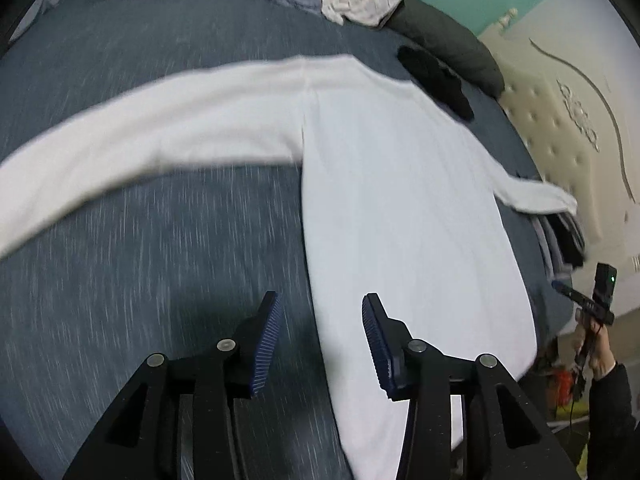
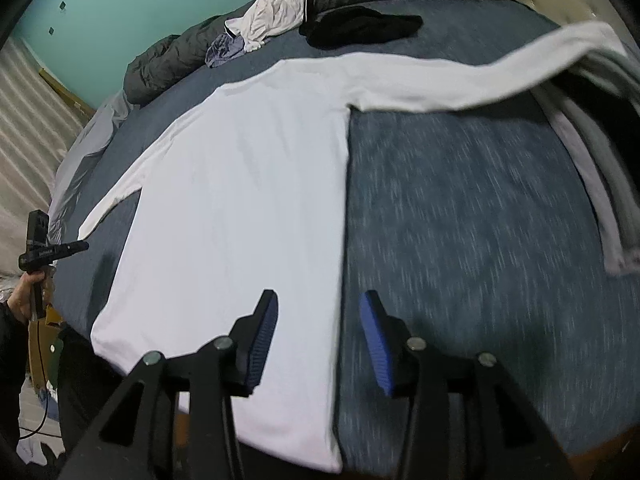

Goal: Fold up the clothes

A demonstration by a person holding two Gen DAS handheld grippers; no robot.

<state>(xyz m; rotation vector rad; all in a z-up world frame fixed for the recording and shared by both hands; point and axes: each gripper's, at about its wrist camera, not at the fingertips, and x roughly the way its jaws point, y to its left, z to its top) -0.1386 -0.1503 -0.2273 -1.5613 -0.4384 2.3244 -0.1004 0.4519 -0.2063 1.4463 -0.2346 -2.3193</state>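
A white long-sleeved shirt lies flat on a blue bed, sleeves outstretched. Left gripper and right gripper hover over its side edges, jaws apart, empty.

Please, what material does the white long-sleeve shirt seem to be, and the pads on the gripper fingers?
The white long-sleeve shirt looks like a soft, matte knit, probably cotton jersey: it lies flat and limp with no shine. The blur hides the weave, so this is uncertain. The pads on the gripper fingers look like blue ribbed rubber or soft plastic, judging by the fine parallel ridges, set on black rigid plastic.
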